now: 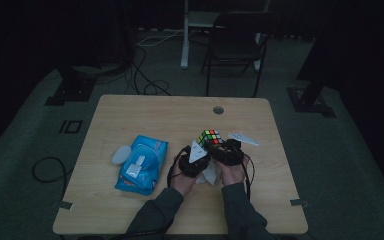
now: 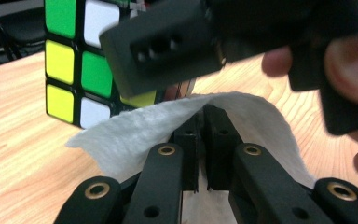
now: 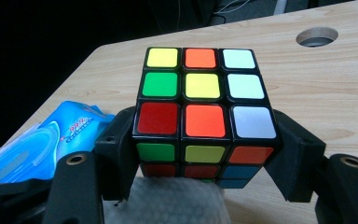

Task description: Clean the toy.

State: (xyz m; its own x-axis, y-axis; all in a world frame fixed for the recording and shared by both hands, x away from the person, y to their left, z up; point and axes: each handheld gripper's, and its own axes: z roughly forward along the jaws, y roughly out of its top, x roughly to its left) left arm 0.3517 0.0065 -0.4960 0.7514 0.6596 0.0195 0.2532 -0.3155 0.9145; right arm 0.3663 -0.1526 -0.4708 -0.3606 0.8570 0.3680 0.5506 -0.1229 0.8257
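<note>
A scrambled Rubik's cube (image 1: pixel 211 137) is held just above the middle of the wooden table (image 1: pixel 130 115). My right gripper (image 3: pixel 207 140) is shut on the cube (image 3: pixel 200 88), one black jaw on each side face. My left gripper (image 2: pixel 204 126) is shut on a white wipe (image 2: pixel 135 135) that drapes over its jaws. It sits close below and beside the cube (image 2: pixel 81 60), and one black jaw of the right gripper crosses the top of the left gripper view. The wipe (image 3: pixel 168 200) lies bunched under the cube, and whether it touches the cube I cannot tell.
A blue pack of wet wipes (image 1: pixel 142 164) lies left of the hands, with a pale round lid (image 1: pixel 121 155) at its left edge. A cable hole (image 1: pixel 218 110) is in the table's far side. A folding chair (image 1: pixel 237 40) and floor cables stand beyond the table.
</note>
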